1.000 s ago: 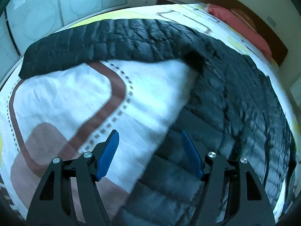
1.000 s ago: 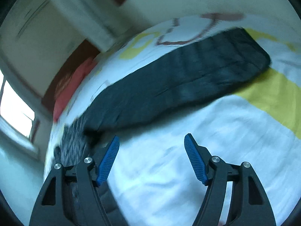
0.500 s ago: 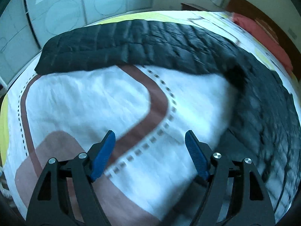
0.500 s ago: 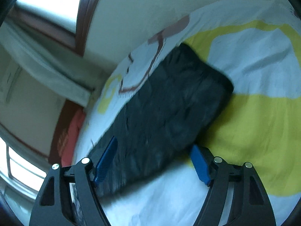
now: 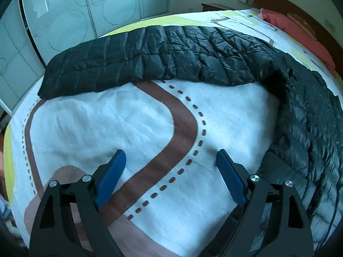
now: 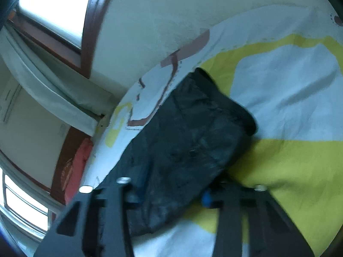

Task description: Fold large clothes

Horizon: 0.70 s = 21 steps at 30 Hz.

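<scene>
On the bed, over a white sheet point(image 5: 90, 128) with a brown band and yellow patches, lies a black quilted down jacket point(image 5: 163, 57). In the left wrist view 1 sleeve stretches flat across the far part of the bed, and the body of the jacket runs down along the right edge. The left gripper point(image 5: 171, 177) hovers above bare sheet, its jaws wide and opening, with nothing between the 2 blue pads point(image 5: 111, 177). The jacket body is just beside its right finger, but I cannot tell if they touch.

In the right wrist view, which is blurred, the other sleeve point(image 6: 193, 145) lies on a yellow patch of the sheet. The right gripper point(image 6: 171, 194) is closing, and the sleeve fabric passes between its jaws. The pads are mostly hidden by the fabric, so they seem to press on it. A red pillow point(image 6: 79, 160) lies by the headboard.
</scene>
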Available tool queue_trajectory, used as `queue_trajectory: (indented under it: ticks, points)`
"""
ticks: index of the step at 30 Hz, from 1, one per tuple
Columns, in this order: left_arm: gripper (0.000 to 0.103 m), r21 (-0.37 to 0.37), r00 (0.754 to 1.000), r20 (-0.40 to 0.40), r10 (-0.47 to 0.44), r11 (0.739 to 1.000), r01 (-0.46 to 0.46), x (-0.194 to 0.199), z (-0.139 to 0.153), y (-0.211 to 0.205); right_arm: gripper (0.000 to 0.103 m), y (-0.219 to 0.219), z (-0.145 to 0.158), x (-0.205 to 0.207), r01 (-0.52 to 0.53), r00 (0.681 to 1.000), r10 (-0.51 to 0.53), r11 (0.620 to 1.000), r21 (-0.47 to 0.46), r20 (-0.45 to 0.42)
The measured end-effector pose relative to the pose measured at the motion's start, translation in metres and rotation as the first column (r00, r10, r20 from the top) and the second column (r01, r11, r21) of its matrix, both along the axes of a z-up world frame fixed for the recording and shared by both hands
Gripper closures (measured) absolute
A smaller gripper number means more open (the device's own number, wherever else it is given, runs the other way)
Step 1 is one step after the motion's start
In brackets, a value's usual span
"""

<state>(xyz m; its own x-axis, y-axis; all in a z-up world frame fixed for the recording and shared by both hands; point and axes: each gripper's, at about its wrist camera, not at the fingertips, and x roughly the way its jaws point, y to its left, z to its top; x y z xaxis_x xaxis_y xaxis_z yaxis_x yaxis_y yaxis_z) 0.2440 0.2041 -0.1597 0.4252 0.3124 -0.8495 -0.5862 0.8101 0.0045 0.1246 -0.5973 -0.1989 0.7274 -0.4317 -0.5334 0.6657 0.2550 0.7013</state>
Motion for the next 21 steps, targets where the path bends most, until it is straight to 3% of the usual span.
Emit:
queue_trajectory:
  ticks: [3, 7, 11, 17, 21]
  points:
    - [0.017, 0.032, 0.999, -0.002, 0.043, 0.999, -0.043, -0.004, 0.002, 0.005, 0.092, 0.005, 0.008, -0.003, -0.017, 1.0, 0.017, 1.0, -0.026, 0.017]
    - [0.017, 0.06, 0.997, -0.022, 0.071, 0.996, -0.069, -0.006, -0.002, 0.016, 0.094, 0.027, 0.04, 0.009, -0.074, 0.997, 0.077, 0.987, -0.14, 0.013]
    - [0.012, 0.067, 0.997, -0.029, 0.066, 0.996, -0.064, -0.004, -0.001, 0.024, 0.094, 0.065, 0.081, 0.035, -0.167, 0.985, 0.175, 0.951, -0.261, 0.007]
    - [0.012, 0.096, 0.998, -0.023, 0.055, 0.994, -0.053, -0.007, 0.0, 0.031, 0.094, 0.155, 0.131, 0.102, -0.375, 0.922, 0.381, 0.834, -0.405, -0.07]
    - [0.009, 0.069, 0.998, -0.005, 0.058, 0.996, -0.057, -0.01, -0.004, 0.04, 0.094, 0.224, 0.143, 0.151, -0.511, 0.849, 0.513, 0.736, -0.443, -0.126]
